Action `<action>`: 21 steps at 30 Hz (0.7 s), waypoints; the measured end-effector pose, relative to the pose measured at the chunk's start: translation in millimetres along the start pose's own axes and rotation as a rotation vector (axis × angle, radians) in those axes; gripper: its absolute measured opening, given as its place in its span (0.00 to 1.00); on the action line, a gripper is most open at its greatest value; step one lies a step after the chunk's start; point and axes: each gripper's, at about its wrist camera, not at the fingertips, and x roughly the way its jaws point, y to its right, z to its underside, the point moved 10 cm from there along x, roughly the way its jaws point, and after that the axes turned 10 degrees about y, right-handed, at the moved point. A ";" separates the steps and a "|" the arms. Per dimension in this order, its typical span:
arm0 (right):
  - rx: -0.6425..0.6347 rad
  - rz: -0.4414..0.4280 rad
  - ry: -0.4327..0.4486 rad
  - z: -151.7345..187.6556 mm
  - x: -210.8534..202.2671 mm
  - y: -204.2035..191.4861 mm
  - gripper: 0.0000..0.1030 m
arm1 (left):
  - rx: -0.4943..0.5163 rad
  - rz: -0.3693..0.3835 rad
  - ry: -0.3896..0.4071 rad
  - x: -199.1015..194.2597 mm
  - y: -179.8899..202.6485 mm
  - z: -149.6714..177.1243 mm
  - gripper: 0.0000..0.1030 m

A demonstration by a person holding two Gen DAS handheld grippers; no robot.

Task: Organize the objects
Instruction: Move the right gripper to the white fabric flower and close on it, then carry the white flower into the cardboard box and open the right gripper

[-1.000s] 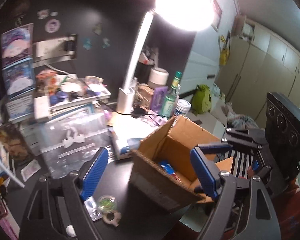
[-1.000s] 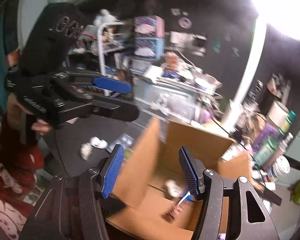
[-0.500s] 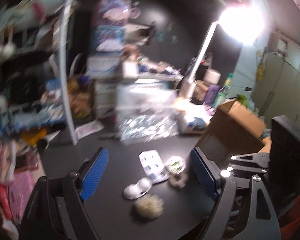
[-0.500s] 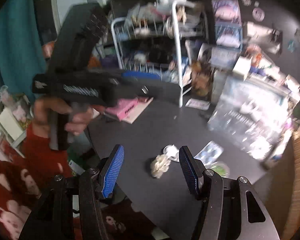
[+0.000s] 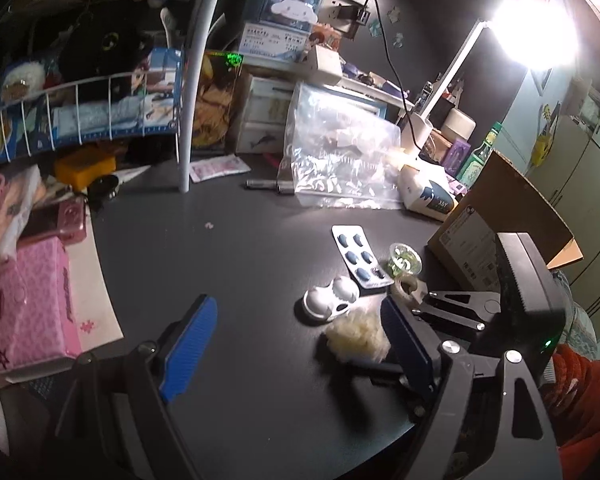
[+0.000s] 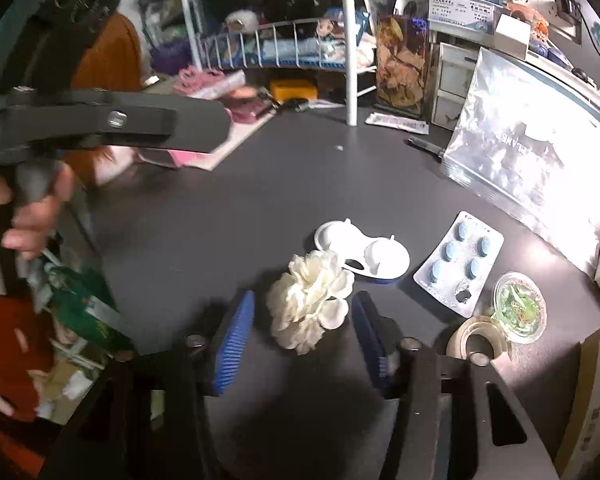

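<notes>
A cream fabric flower point(image 6: 310, 298) lies on the black table between the open blue pads of my right gripper point(image 6: 304, 316); it also shows in the left wrist view point(image 5: 356, 338). Beyond it lie a white contact lens case point(image 6: 364, 250), a blister pack of blue pills point(image 6: 458, 262), a small clear cup with green bits point(image 6: 520, 306) and a tape roll point(image 6: 478, 338). The cardboard box point(image 5: 500, 220) stands at the right. My left gripper point(image 5: 296, 344) is open and empty above the table, left of the flower.
A clear plastic bag point(image 5: 340, 160), a tissue pack point(image 5: 428, 192), a pen point(image 5: 266, 185) and a white wire rack point(image 5: 80, 120) line the table's back. A pink box point(image 5: 28, 304) sits at the left edge. A bright desk lamp point(image 5: 536, 36) shines at the right.
Both grippers have swung left, away from the cardboard box, and down toward the small items. My right gripper now straddles the flower.
</notes>
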 end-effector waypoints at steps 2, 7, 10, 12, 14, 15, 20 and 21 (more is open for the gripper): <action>-0.029 0.028 -0.013 1.0 4.7 0.8 0.31 | -0.001 0.001 -0.010 1.9 0.0 4.5 0.79; -0.051 0.030 0.000 0.9 2.6 -2.6 0.18 | 0.009 0.029 -0.040 7.3 8.8 12.6 0.79; -0.046 0.017 0.014 0.2 -1.3 -5.5 0.18 | 0.016 0.085 -0.064 10.1 24.3 17.3 0.79; -0.032 -0.005 0.028 -3.4 -7.9 -9.0 0.18 | 0.016 0.137 -0.073 9.8 36.2 18.1 0.79; -0.019 -0.031 0.049 -10.5 -18.0 -12.3 0.18 | 0.010 0.195 -0.080 7.8 51.1 16.4 0.79; -0.019 -0.038 0.060 -14.3 -23.3 -13.9 0.18 | 0.006 0.217 -0.080 6.8 56.8 14.5 0.79; -0.019 -0.066 0.126 -40.1 -56.7 -17.5 0.17 | -0.001 0.308 -0.049 -2.5 86.7 -10.1 0.53; -0.025 -0.064 0.141 -45.9 -65.7 -17.1 0.17 | 0.014 0.310 -0.037 -4.9 93.0 -16.8 0.49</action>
